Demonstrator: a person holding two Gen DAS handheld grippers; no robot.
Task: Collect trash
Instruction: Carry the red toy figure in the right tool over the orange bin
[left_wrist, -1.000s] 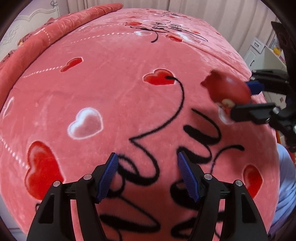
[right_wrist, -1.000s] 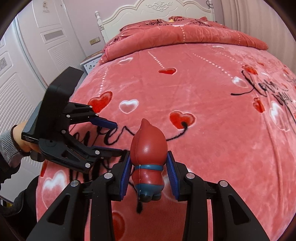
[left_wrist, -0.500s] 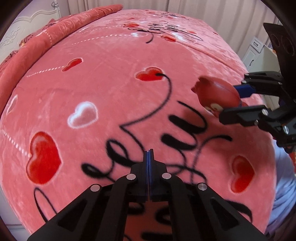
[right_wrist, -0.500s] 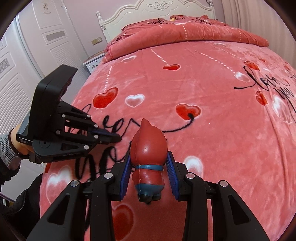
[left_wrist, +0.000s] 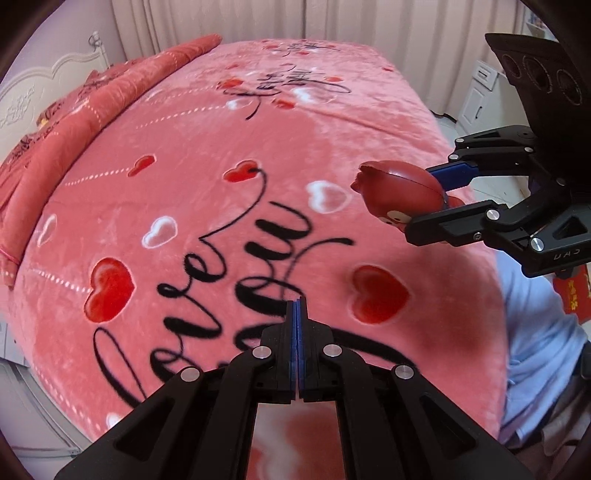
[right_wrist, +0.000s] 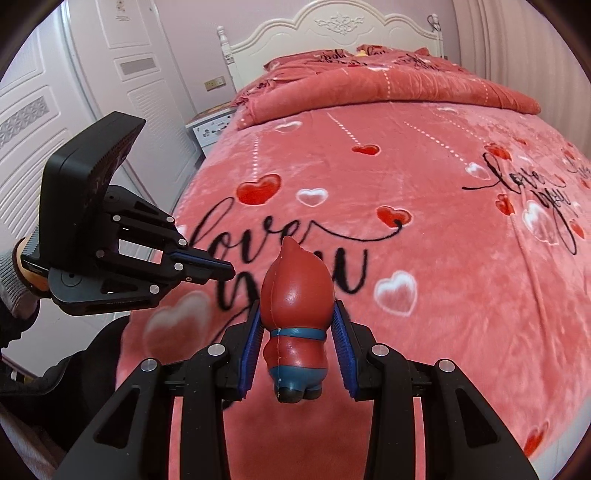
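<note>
A dark red squishy toy figure (right_wrist: 297, 317) with a blue band and blue legs is clamped upright between the blue pads of my right gripper (right_wrist: 297, 339), held above the pink bedspread (right_wrist: 424, 229). In the left wrist view the same toy (left_wrist: 400, 194) sticks out leftward from the right gripper (left_wrist: 439, 201) at the right edge. My left gripper (left_wrist: 297, 317) is shut with nothing between its pads, hovering over the black lettering on the bedspread (left_wrist: 207, 192). From the right wrist view, the left gripper (right_wrist: 225, 271) sits just left of the toy, apart from it.
A folded red quilt (right_wrist: 388, 88) and a white headboard (right_wrist: 332, 29) lie at the far end of the bed. White wardrobe doors (right_wrist: 74, 110) and a bedside table (right_wrist: 210, 127) stand to the left. A person's light blue clothing (left_wrist: 535, 332) is at the bed's near corner.
The left gripper closed from open to shut with nothing in it. Both grippers rose and drew back from the bed, the right one still carrying the toy.
</note>
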